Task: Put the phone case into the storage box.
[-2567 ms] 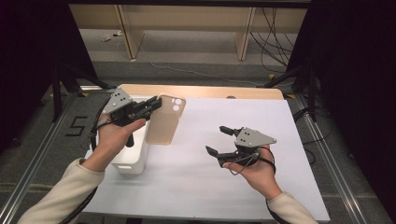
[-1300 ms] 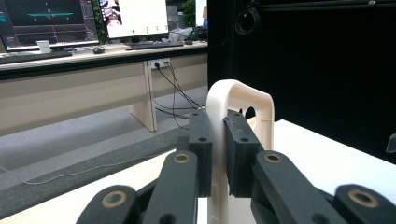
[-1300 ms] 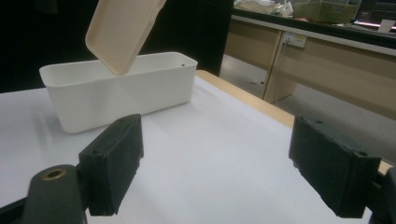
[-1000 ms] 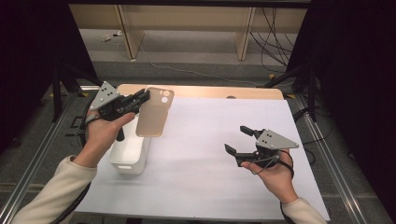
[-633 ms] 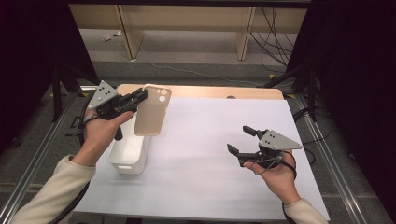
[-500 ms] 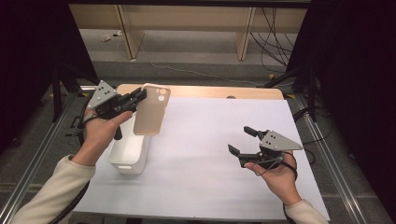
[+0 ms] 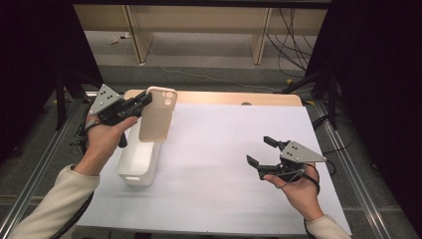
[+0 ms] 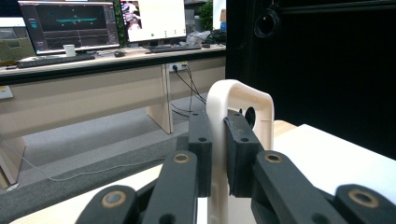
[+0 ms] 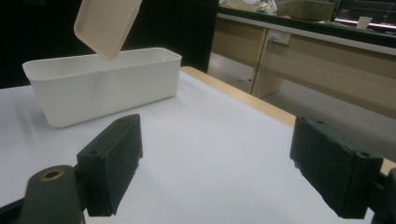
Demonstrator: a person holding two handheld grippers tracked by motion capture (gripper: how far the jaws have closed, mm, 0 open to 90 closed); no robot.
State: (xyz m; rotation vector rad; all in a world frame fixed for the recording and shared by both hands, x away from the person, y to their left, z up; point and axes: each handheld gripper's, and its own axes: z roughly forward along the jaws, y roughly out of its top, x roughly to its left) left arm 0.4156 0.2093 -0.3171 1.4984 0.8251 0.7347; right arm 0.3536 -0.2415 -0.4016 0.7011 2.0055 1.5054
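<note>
a beige, flat, round-cornered plastic phone case is clamped by its upper edge in the left hand-held gripper, hung tilted above the white rectangular plastic bin on the white-covered desk. it should be lowered squarely inside the smooth walls before release. the right hand-held gripper is held apart, empty.

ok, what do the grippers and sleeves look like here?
Both the left gripper and the right gripper are black, two-jawed, with blocky pads and brass-coloured pivot pins. Each carries a grey three-cornered plate and a black cable. The sleeves are cream.
</note>
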